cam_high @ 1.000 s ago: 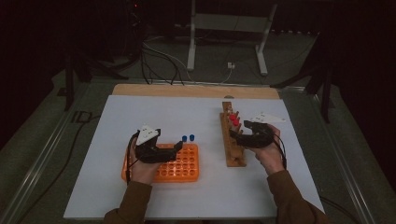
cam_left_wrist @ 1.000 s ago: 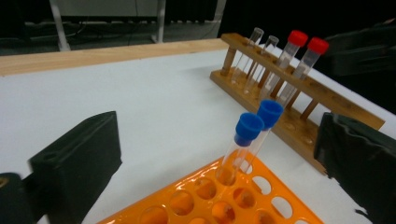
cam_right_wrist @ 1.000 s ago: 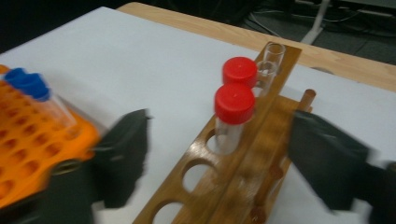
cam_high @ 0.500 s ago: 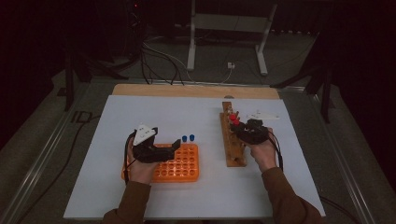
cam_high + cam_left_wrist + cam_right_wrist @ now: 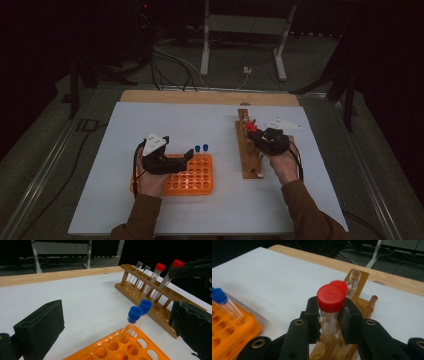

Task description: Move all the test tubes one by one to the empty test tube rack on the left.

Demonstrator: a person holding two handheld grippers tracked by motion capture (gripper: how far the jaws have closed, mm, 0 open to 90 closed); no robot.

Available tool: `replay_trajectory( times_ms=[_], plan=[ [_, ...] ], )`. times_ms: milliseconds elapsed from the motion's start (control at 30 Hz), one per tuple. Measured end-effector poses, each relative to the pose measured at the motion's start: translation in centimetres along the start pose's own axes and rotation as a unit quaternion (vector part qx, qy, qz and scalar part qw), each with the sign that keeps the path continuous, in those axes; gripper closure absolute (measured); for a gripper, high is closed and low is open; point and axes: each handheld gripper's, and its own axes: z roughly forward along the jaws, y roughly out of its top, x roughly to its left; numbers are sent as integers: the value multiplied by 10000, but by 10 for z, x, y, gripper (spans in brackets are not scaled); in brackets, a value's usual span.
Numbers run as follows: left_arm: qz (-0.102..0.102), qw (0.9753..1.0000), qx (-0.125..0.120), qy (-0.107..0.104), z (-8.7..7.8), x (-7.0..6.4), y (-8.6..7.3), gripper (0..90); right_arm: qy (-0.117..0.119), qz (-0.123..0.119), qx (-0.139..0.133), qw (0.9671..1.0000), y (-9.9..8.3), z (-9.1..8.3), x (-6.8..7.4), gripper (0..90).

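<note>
While unlabelled, red-capped tube [image 5: 330, 312] sits gripped.

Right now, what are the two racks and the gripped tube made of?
Orange rack: glossy moulded plastic, by its sheen. Long rack: bare wood, with visible dowels and a matte tan surface. Tube: clear, glass or plastic, can't tell; red cap looks like ribbed plastic. Right gripper clamps it.

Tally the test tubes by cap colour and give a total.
Blue-capped tubes: 2, in the orange rack
Red-capped tubes: 2, at the wooden rack; the right gripper clamps one
Uncapped tubes: 2, in the wooden rack
Total: 6
</note>
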Motion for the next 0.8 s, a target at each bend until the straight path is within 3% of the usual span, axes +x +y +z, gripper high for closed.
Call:
replay_trajectory(
  times_ms=[500, 800],
  plan=[
    [125, 9999, -23, 7, 0, -4, 2, 10, 103, -96, -361, 9992, 28, -28, 4, 715],
    [199, 9997, -141, -58, -3, -9, 7, 13, 349, -89, -515, 9980, 39, -42, 11, 715]
  ],
)
